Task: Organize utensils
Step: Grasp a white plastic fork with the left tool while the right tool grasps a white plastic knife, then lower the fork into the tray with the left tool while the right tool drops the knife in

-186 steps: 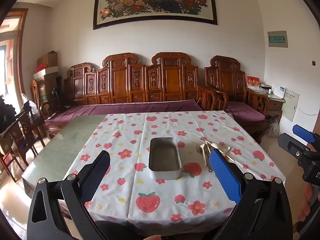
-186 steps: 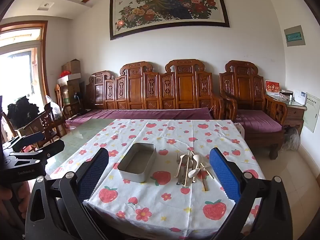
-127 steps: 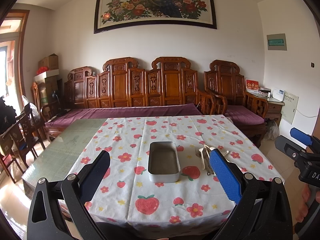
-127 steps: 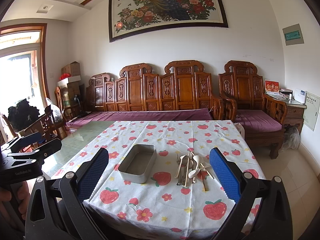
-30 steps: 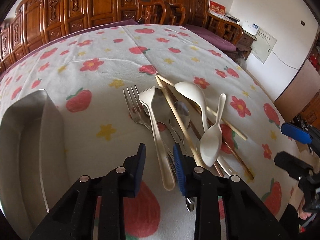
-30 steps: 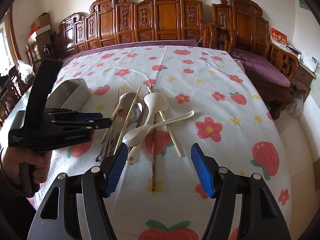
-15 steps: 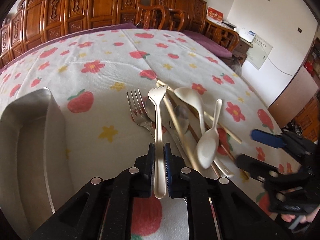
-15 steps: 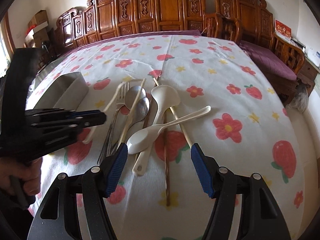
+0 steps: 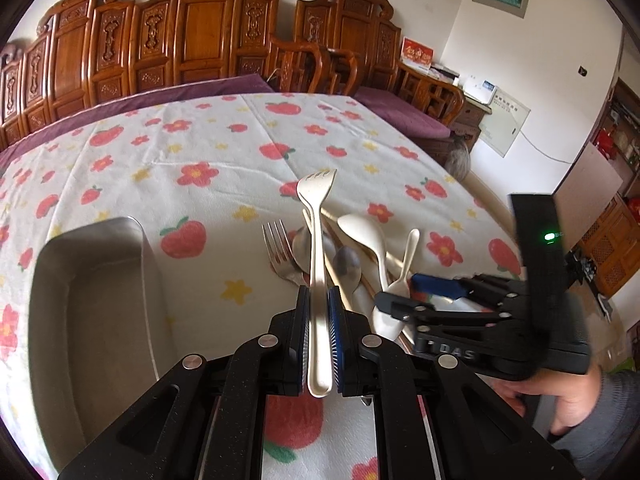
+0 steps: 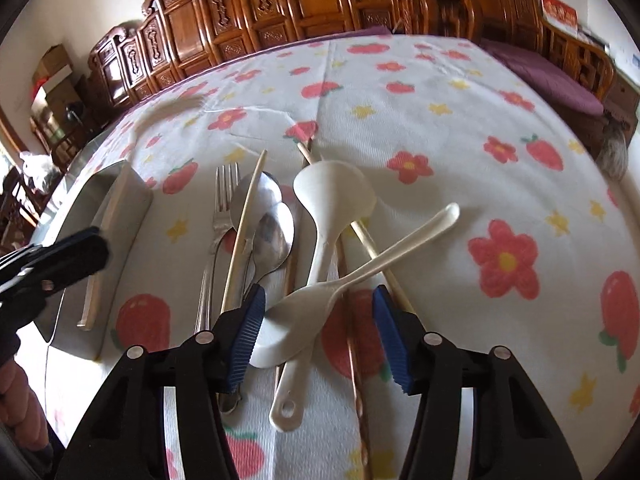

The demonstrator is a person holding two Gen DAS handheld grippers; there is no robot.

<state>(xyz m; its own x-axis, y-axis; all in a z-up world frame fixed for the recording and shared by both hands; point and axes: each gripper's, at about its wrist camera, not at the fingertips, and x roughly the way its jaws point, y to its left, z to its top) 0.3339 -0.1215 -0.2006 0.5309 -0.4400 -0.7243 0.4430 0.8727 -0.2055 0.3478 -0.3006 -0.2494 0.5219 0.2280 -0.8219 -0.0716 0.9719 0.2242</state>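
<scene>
Left gripper clamps our cream fork; we keep it level over to the tin. Right gripper, jaws apart and closing, should centre on the spoon bowl.

Both wrist views — close, angled down — share the utensil pile.

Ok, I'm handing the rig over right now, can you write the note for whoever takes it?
Left tongs: shut on the cream fork, lifted off the pile, right of the tray.
Right tongs: open, jaws have just been closing around the white spoon; not gripped.
Done: tray looks empty.
Left: cream fork into tray, then white spoon, metal fork, metal spoons, chopsticks.
</scene>
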